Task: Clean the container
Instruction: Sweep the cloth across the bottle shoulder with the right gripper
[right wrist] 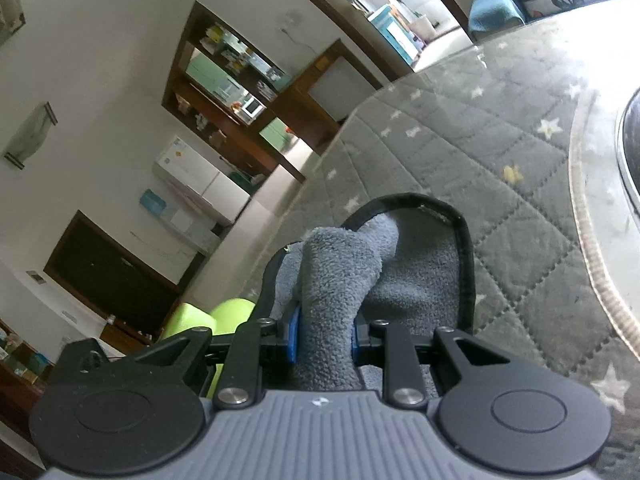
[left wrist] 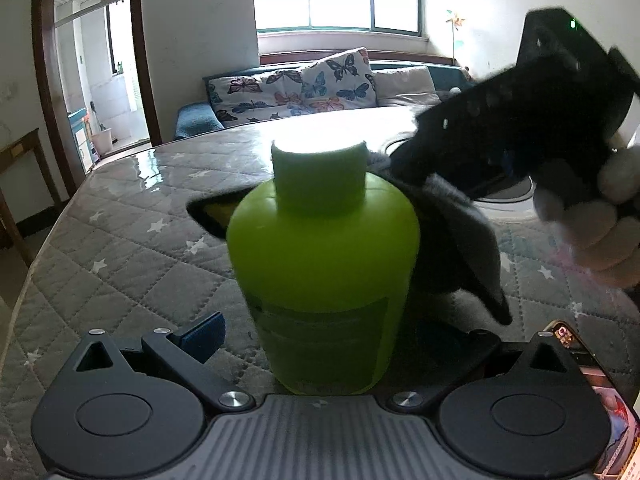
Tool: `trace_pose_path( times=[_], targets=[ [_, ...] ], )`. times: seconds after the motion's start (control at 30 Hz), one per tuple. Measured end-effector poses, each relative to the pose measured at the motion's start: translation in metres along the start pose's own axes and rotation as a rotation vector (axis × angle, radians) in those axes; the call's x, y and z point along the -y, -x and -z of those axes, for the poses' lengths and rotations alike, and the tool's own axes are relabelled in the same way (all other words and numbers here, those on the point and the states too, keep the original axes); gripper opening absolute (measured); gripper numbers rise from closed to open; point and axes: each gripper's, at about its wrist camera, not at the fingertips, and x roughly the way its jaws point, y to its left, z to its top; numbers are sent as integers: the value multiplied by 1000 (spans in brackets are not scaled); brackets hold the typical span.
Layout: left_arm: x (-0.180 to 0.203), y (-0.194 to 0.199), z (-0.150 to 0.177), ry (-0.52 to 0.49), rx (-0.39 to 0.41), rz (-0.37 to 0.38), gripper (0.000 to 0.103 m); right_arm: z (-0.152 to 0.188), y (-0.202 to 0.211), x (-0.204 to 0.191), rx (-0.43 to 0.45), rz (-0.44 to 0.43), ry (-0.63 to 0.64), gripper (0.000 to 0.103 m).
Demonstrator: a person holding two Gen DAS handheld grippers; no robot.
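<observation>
Left wrist view: the left gripper (left wrist: 320,340) has its jaws clamped round a lime green bottle (left wrist: 324,264), held upright above the quilted star-print table cover (left wrist: 120,248), away from its edges. Right wrist view: the right gripper (right wrist: 324,338) pinches a grey cloth (right wrist: 340,276) beside the bottle. Looks mid-wipe to me, can't tell how clean it is

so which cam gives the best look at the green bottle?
Left wrist: the green bottle fills the centre, cap and label area visible, between the left gripper's fingers. Right wrist shows only a green sliver behind the right gripper, which clamps the grey cloth.
</observation>
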Motion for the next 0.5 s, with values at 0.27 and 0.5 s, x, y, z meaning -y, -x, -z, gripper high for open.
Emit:
trace_pose_path(
  times=[0.27,0.5],
  targets=[
    [0,0,0,7,0,-33,103,2,-11,5,-29,34,1,23],
    [2,2,-1,-5,0,-38,103,10,-4,2,-28,46,8,23]
  ],
)
